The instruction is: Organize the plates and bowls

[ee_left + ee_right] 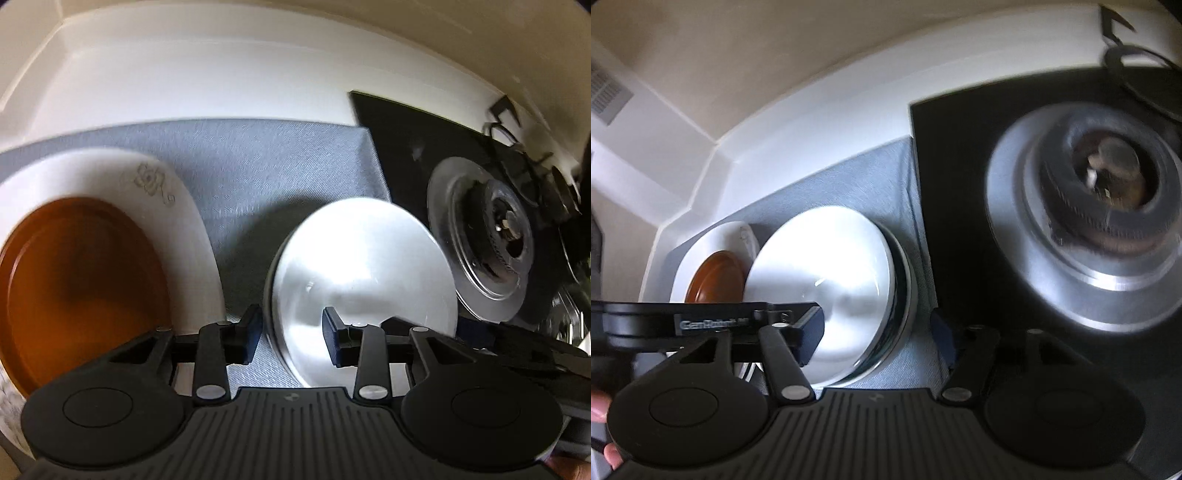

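A steel bowl (364,284) sits on a grey cloth (266,173). My left gripper (291,336) is open, its fingers straddling the bowl's near left rim without closing. A brown plate (77,284) lies on a white flowered plate (177,229) to the left. In the right wrist view the steel bowl (831,288) looks stacked on a darker bowl (901,295), with the brown plate (714,282) on the white plate (701,251) beyond. My right gripper (879,339) is open, right of the bowl, above the cloth (857,181).
A black gas hob (406,147) with a steel burner (491,236) lies right of the cloth; it also fills the right wrist view (945,184), burner (1100,206) close. A white counter and cream wall run behind.
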Demonstrator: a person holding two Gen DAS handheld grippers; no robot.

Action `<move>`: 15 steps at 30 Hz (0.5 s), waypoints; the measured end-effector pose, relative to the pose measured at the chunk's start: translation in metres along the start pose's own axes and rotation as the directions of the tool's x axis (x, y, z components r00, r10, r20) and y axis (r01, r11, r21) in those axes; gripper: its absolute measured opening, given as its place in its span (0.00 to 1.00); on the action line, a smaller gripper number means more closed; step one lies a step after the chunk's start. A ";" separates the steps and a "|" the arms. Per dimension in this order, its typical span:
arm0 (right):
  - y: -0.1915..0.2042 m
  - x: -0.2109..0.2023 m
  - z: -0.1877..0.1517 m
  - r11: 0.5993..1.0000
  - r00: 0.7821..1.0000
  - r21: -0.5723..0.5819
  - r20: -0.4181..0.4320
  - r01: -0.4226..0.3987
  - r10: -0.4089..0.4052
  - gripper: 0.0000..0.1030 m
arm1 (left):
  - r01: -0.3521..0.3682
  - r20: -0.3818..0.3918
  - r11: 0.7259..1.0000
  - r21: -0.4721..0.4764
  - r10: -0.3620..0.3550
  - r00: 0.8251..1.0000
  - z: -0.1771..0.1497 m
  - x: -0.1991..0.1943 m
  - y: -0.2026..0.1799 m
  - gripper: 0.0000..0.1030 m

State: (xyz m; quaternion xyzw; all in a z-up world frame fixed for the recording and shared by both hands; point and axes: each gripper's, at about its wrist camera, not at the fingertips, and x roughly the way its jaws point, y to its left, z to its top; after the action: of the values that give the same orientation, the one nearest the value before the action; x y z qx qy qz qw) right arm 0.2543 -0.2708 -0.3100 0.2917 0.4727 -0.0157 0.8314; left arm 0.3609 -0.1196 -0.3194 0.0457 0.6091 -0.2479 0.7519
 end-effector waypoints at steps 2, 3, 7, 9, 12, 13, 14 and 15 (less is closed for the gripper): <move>-0.001 0.000 0.004 0.999 1.000 -0.037 -0.024 -0.005 0.005 0.46 | -0.018 0.007 0.999 -0.035 0.019 1.000 -0.005 0.002 -0.001 0.31; -0.001 0.001 0.006 0.998 0.999 -0.063 -0.033 0.004 -0.006 0.42 | -0.024 0.020 0.999 -0.047 0.025 0.999 -0.007 0.001 -0.002 0.31; -0.006 0.006 0.013 0.993 0.998 -0.120 -0.070 -0.012 0.004 0.35 | -0.028 0.039 0.994 -0.110 0.032 0.999 -0.016 -0.002 0.000 0.29; -0.007 0.008 0.016 0.991 0.997 -0.133 -0.076 -0.022 0.012 0.34 | -0.029 0.051 0.990 -0.134 0.036 0.998 -0.019 -0.002 0.000 0.29; -0.006 0.008 0.017 0.985 0.997 -0.171 -0.073 -0.027 0.014 0.32 | -0.039 0.030 0.983 -0.181 0.045 0.999 -0.023 -0.004 -0.001 0.29; -0.007 0.007 0.016 0.984 0.997 -0.178 -0.075 -0.030 0.017 0.31 | -0.043 0.019 0.981 -0.188 0.047 0.999 -0.024 -0.005 -0.003 0.29; -0.008 0.006 0.016 0.983 0.997 -0.180 -0.079 -0.038 0.024 0.30 | -0.045 0.018 0.980 -0.192 0.049 0.999 -0.025 -0.006 -0.004 0.29; -0.011 0.004 0.016 0.983 0.996 -0.176 -0.082 -0.048 0.034 0.30 | -0.046 0.020 0.980 -0.193 0.051 0.999 -0.027 -0.008 -0.006 0.29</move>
State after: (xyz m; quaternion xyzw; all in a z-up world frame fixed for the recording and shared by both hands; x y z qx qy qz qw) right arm 0.2654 -0.2865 -0.3123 0.2266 0.4985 0.0551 0.8349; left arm 0.3333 -0.1120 -0.3180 -0.0154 0.6197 -0.1700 0.7660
